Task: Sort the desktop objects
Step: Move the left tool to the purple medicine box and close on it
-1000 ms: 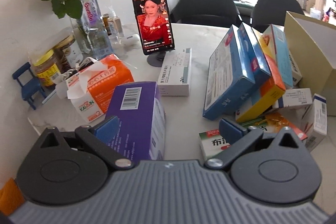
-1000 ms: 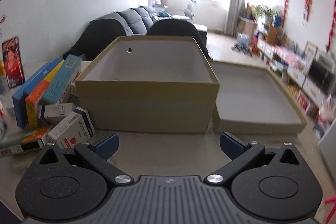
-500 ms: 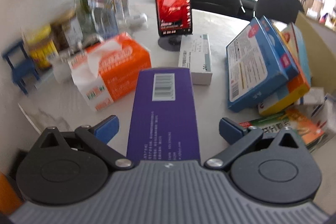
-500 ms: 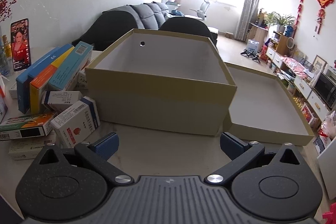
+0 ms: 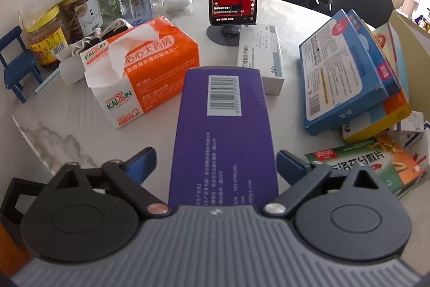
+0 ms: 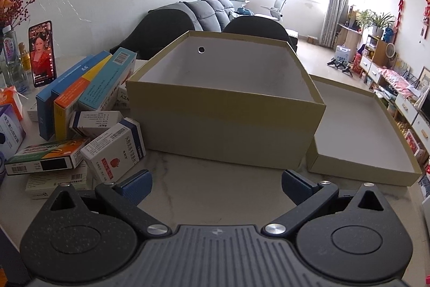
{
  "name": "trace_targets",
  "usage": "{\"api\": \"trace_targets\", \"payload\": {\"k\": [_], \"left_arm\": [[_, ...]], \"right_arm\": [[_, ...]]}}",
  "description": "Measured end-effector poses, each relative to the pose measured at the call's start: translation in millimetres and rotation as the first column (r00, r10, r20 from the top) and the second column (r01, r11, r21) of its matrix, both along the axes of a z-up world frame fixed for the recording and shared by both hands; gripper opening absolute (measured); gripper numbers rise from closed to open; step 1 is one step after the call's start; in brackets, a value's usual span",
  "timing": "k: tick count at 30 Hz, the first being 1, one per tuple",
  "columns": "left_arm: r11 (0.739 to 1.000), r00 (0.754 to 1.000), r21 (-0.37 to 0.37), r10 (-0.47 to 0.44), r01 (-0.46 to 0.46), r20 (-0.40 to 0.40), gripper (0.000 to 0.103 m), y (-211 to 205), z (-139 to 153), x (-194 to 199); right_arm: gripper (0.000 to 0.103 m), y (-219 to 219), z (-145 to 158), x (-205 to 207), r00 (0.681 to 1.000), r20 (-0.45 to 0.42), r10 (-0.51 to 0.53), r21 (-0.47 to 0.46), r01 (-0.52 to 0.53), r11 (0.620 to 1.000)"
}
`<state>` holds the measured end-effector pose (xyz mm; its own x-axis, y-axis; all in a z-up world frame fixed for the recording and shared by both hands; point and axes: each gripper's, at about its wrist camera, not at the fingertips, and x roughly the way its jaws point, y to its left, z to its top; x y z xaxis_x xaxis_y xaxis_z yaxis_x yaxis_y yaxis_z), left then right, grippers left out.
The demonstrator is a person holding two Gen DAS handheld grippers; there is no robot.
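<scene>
Left wrist view: our left tool (image 5: pixel 216 162) stands wide astride the purple carton (image 5: pixel 224 131), pads clear of its glossy sides. Right of it, slim printed medicine boxes (image 5: pixel 346 71) lean heaped on the marbled worktop (image 5: pixel 61 125). Beyond them, our wide, empty right tool (image 6: pixel 216 186) faces the matte cardboard box (image 6: pixel 225 123), which shows nothing sorted inside.
</scene>
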<state>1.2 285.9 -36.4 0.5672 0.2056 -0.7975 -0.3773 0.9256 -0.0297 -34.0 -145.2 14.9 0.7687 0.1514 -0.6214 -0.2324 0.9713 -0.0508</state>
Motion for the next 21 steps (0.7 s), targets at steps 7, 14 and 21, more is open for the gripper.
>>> {"api": "trace_targets", "payload": {"k": [7,14,21], "left_arm": [[1.0,1.0,-0.002,-0.003,0.003,-0.007,0.065,3.6,-0.9,-0.6],[1.0,0.999,0.003,0.031,-0.031,0.036,0.064,2.0,-2.2,-6.0],[0.998,0.994,-0.001,0.058,-0.059,0.096,0.064,1.8,9.4,-13.7]], "right_arm": [[0.103,-1.2,-5.4,3.2,1.0,-0.024,0.005,0.007,-0.005,1.0],[0.103,-3.8,-7.4,2.9,1.0,-0.025,0.003,0.006,-0.003,1.0],[0.103,-10.9,-6.8,2.6,1.0,-0.018,-0.014,0.026,0.015,1.0]]}}
